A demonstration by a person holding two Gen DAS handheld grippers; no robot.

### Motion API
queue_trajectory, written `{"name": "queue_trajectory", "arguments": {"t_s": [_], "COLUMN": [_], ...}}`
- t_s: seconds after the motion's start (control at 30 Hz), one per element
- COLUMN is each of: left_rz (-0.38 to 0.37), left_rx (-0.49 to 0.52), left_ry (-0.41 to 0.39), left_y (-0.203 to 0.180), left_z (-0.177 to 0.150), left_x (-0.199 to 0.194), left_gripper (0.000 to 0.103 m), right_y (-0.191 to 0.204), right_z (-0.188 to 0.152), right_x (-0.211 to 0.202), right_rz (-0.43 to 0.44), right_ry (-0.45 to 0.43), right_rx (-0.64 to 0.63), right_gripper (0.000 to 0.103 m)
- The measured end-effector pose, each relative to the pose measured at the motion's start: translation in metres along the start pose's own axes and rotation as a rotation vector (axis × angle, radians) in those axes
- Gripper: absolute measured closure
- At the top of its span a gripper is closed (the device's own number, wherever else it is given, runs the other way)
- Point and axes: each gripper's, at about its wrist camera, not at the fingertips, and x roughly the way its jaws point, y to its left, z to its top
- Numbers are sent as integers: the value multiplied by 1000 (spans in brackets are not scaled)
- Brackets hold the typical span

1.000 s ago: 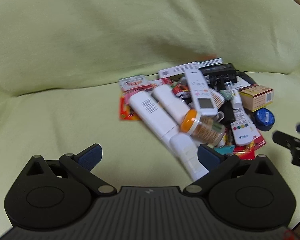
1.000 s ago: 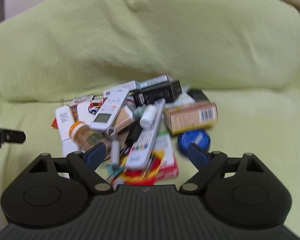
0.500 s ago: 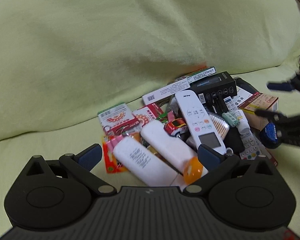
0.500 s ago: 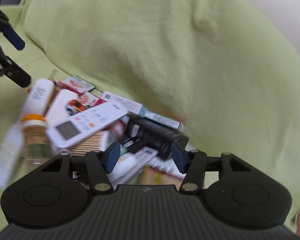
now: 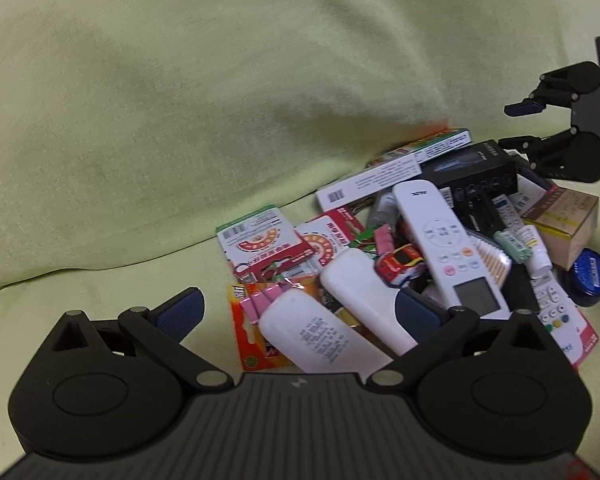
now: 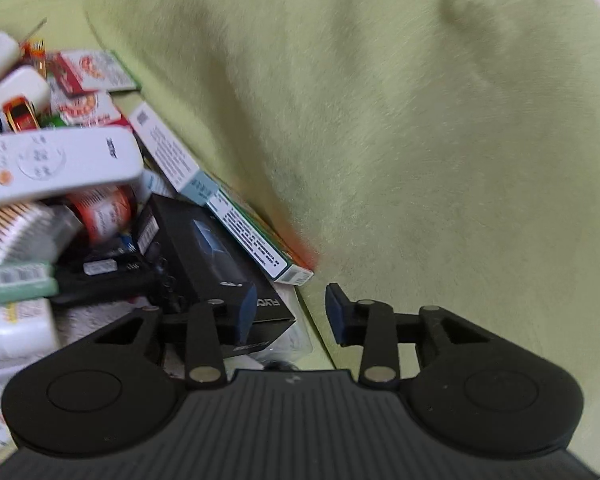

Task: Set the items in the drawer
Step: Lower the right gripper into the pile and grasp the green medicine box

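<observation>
A pile of small items lies on a green-covered sofa seat [image 5: 100,308]. It includes a white remote [image 5: 444,248], a black box [image 5: 472,168], a long white and green carton [image 5: 392,168], a toy car [image 5: 400,262] and two white bottles [image 5: 316,336]. My left gripper [image 5: 298,310] is open low over the pile's left side, with the bottles between its fingers but untouched. My right gripper [image 6: 292,310] is open with a narrow gap at the pile's back edge. Its left finger overlaps the end of the black box [image 6: 216,256], beside the long carton [image 6: 236,216].
The green backrest [image 6: 420,140] rises right behind the pile, close to my right gripper. A brown carton [image 5: 564,220], a blue tin [image 5: 590,276] and a second remote [image 5: 552,304] lie on the pile's right. Bare seat cloth stretches to the left of the pile.
My right gripper has swung from the front of the pile to its back edge, and its fingers have narrowed. My left gripper has moved in closer over the bottles.
</observation>
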Motion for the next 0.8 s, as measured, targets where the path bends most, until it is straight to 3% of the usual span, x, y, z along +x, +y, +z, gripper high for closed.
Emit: {"name": "queue_trajectory", "arguments": {"t_s": [0.4, 0.57, 0.8], "left_rz": [-10, -17, -22], "left_rx": [24, 18, 21], "left_ry": [-3, 2, 10], "left_y": [-5, -5, -7], "left_z": [6, 7, 8], "left_x": [18, 23, 28], "left_gripper": [1, 1, 1], "right_y": [-6, 0, 10], "right_z": [17, 22, 36], "right_x": [52, 62, 80], "right_rz": [77, 112, 97], "right_ry": [85, 74, 75], "right_rx": [-152, -227, -303], "right_gripper": [77, 83, 79]}}
